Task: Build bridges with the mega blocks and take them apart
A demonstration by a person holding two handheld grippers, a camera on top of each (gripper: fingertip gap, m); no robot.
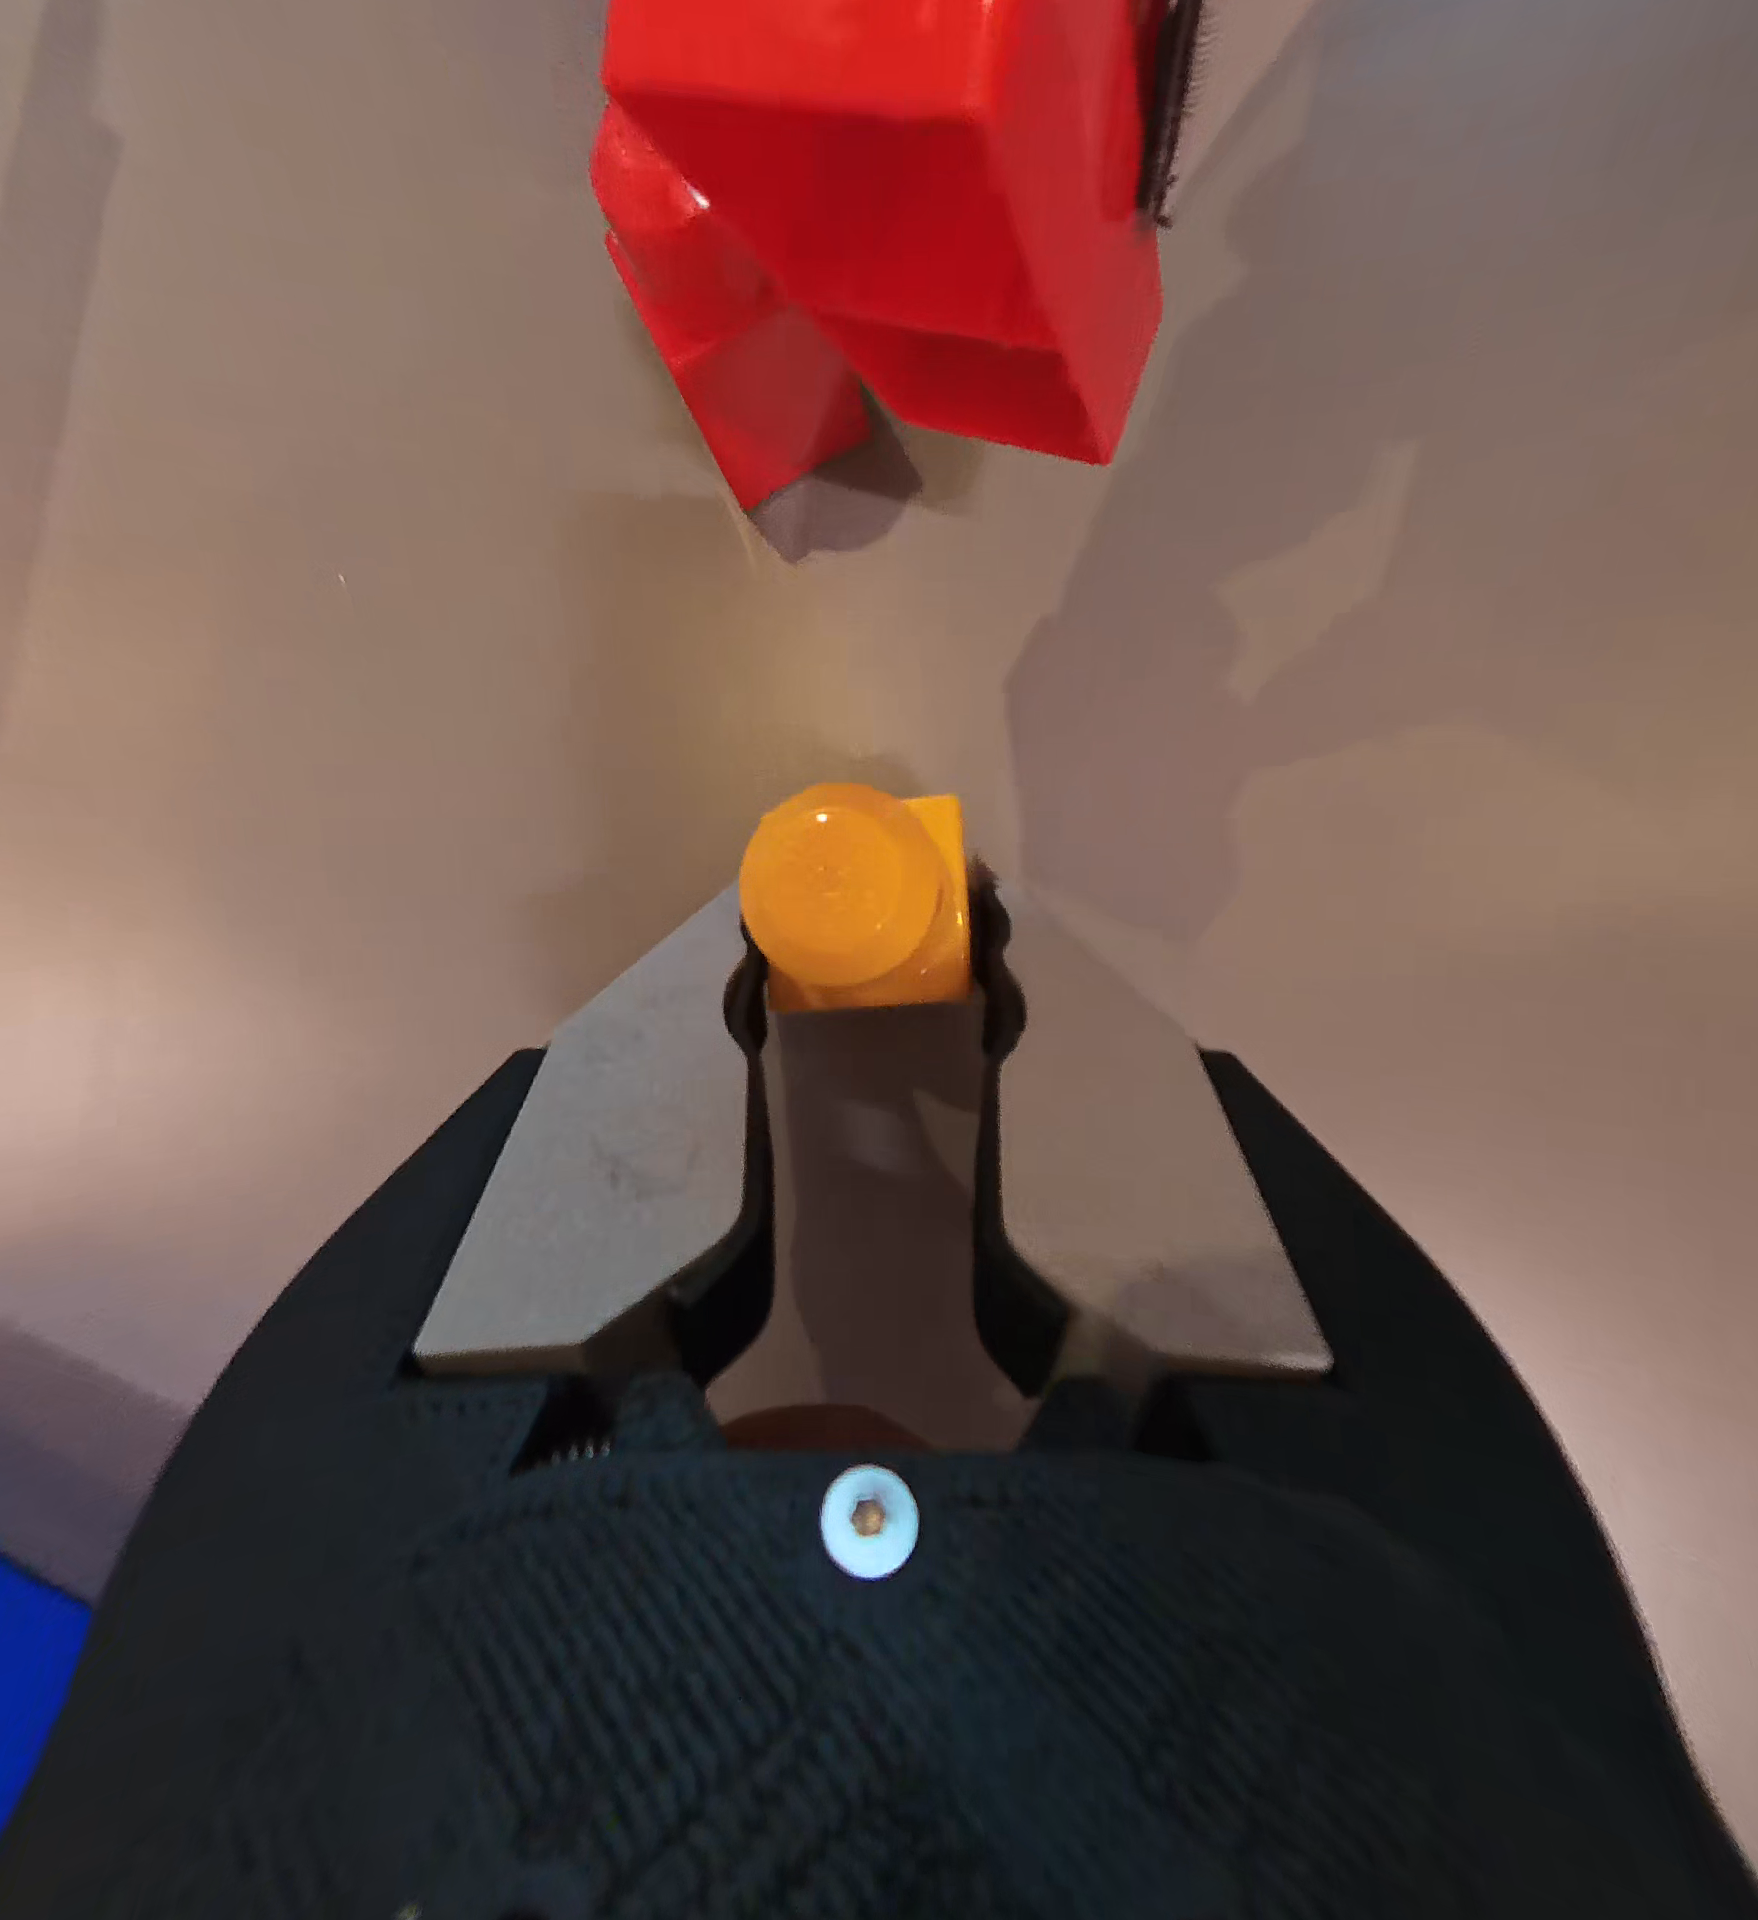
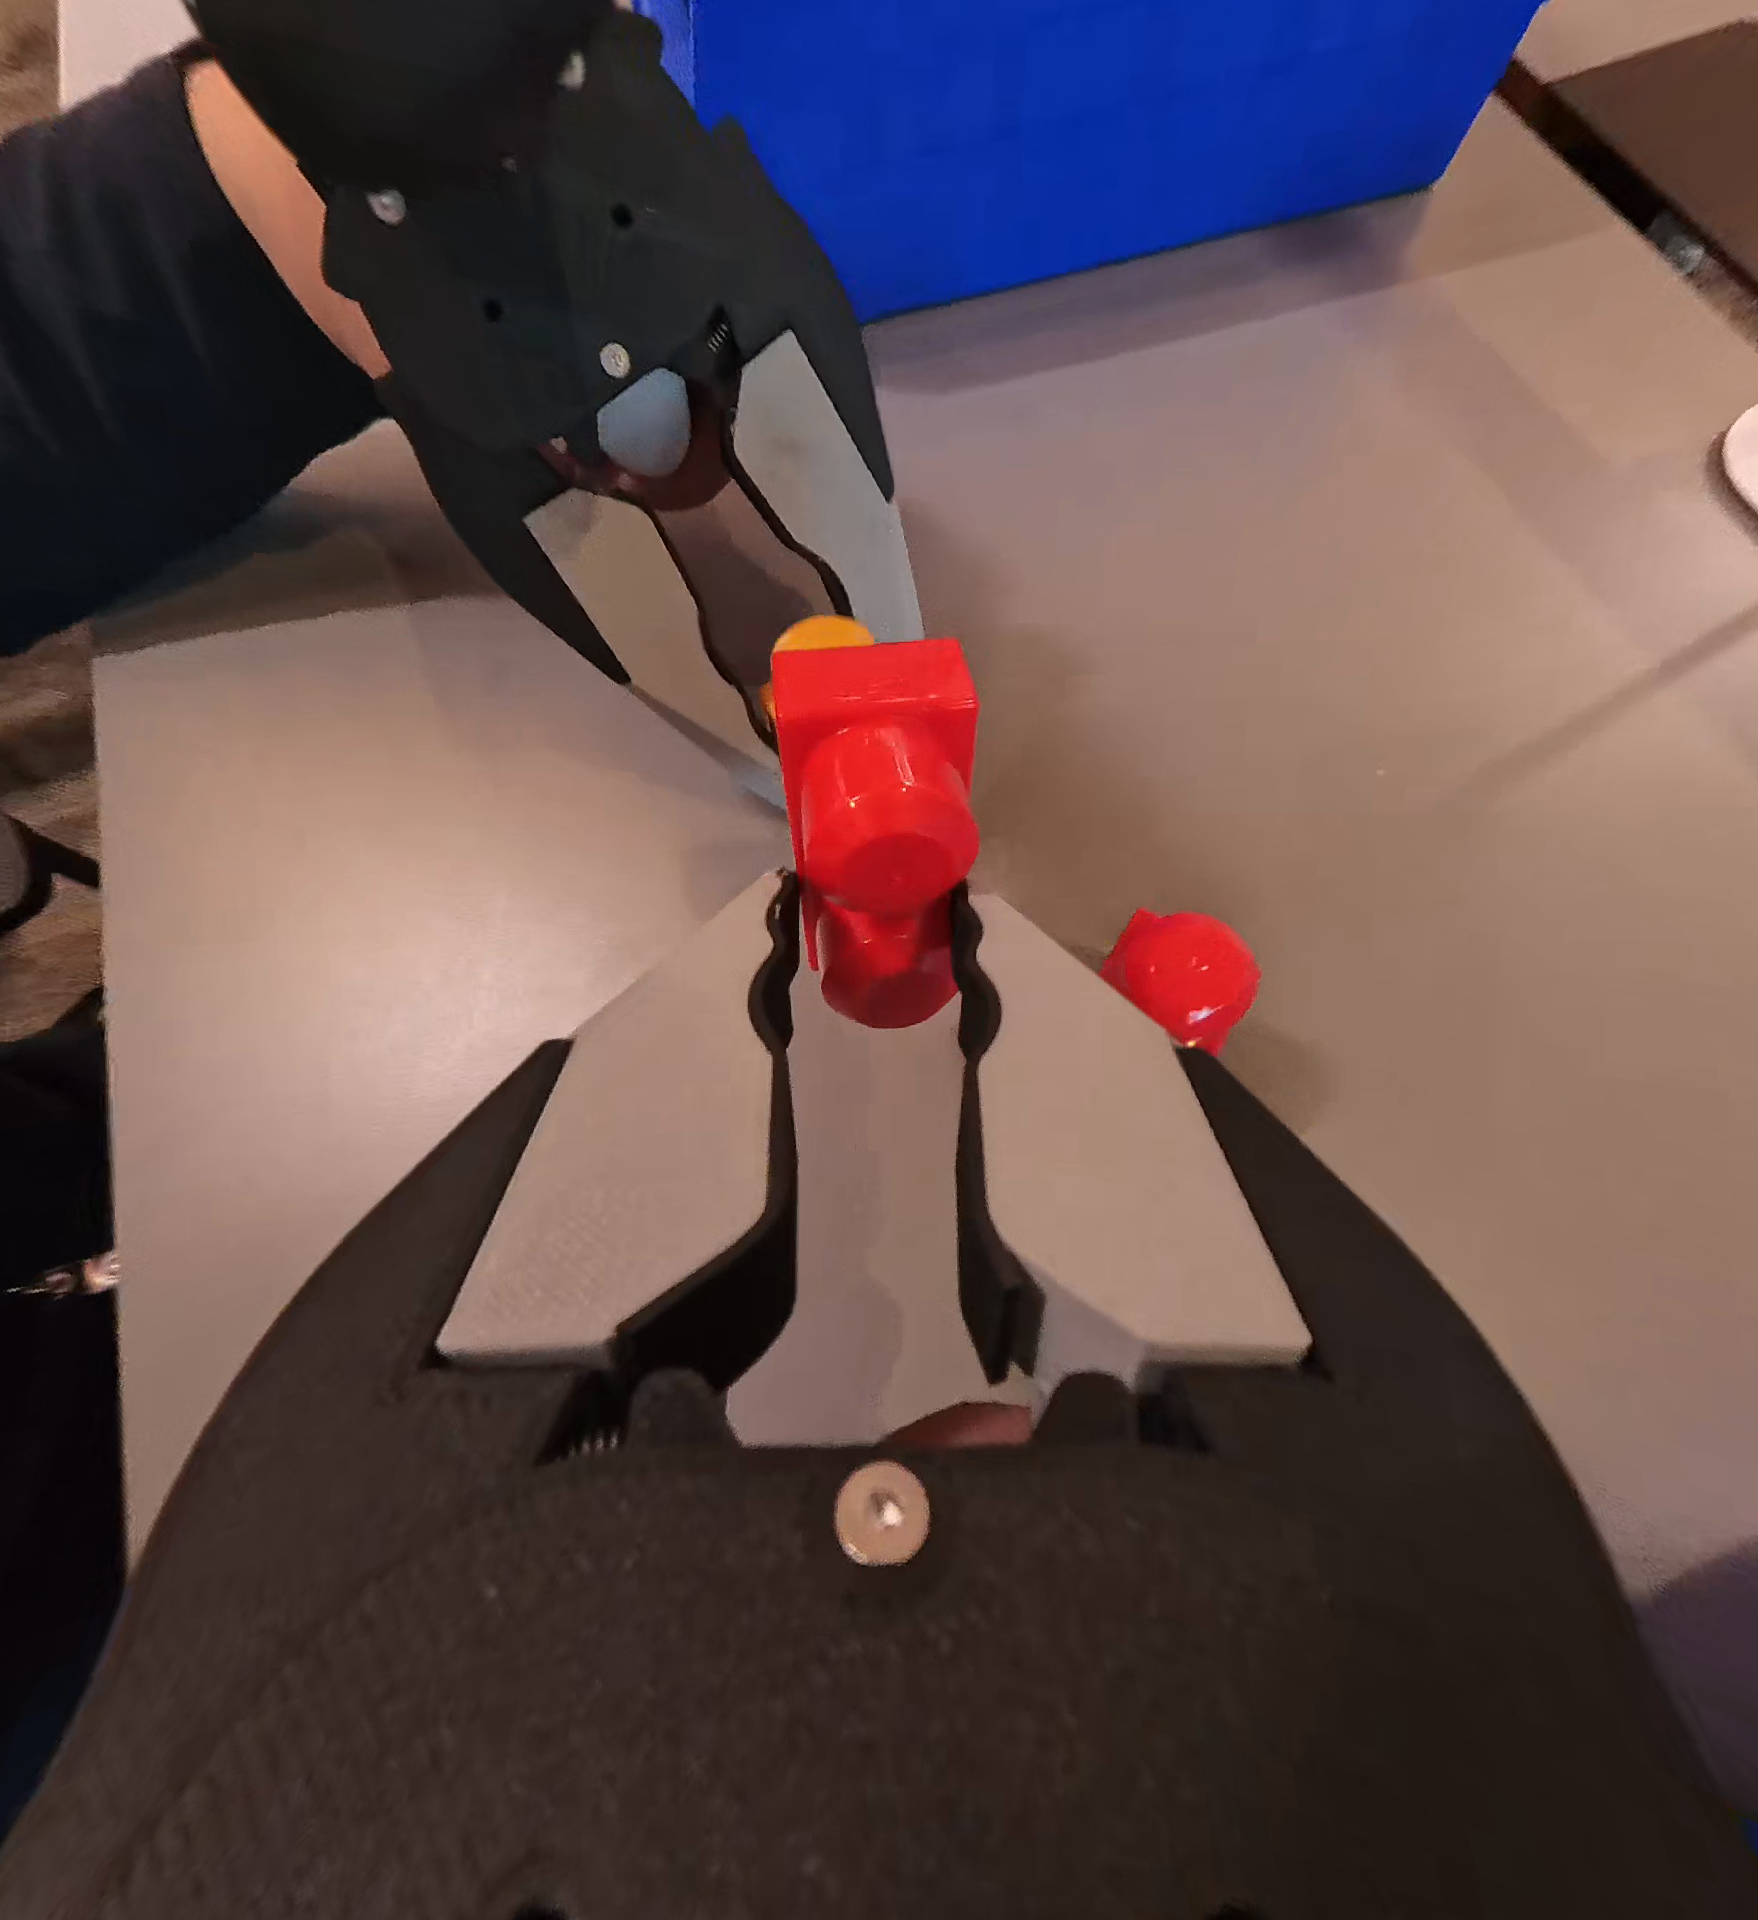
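Over a grey tabletop, the left gripper is clamping a small orange plastic block between narrowly parted fingers, the right gripper is gripping a long red studded block, and a loose red block is lying beside it.

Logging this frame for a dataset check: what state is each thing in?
Left hand-held gripper: shut on orange block.
Orange block: held, stud facing the camera.
Right hand-held gripper: shut on red block.
Red block: held off the table.
Second red block: loose on the table.
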